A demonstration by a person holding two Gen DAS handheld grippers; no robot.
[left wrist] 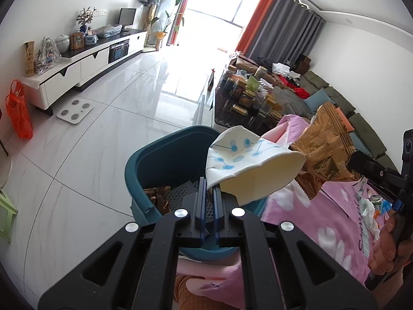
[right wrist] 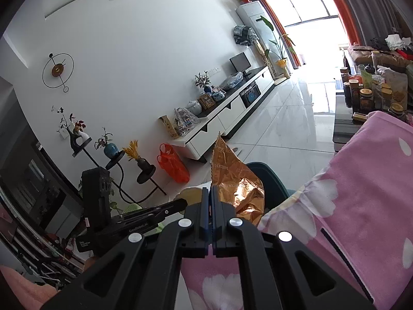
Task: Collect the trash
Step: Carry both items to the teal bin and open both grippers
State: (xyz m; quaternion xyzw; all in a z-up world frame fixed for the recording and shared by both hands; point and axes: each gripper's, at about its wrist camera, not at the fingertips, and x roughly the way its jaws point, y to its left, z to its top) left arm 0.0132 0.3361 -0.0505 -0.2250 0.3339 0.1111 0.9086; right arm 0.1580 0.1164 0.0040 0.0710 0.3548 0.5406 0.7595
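Observation:
My left gripper [left wrist: 209, 186] is shut on the edge of a crushed white paper cup [left wrist: 247, 162] with blue dots, which hangs over the open teal bin [left wrist: 165, 160]. Brown scraps lie in the bin on a grid insert. My right gripper [right wrist: 209, 191] is shut on a crumpled gold wrapper [right wrist: 232, 178], held up beside the teal bin [right wrist: 268, 180]. In the left wrist view the gold wrapper [left wrist: 322, 149] sits just right of the cup, pinched by the right gripper [left wrist: 354, 159]. The left gripper [right wrist: 182, 202] shows in the right wrist view with the pale cup [right wrist: 191, 195].
A pink flowered cloth [left wrist: 322, 222] covers the surface right of the bin, with small scraps of litter [left wrist: 371, 206] on it. Behind stand a jar-crowded coffee table [left wrist: 247, 95] and sofa [left wrist: 335, 98]. A white TV cabinet [left wrist: 85, 64], an orange bag [left wrist: 19, 111] and a floor scale [left wrist: 74, 111] lie left.

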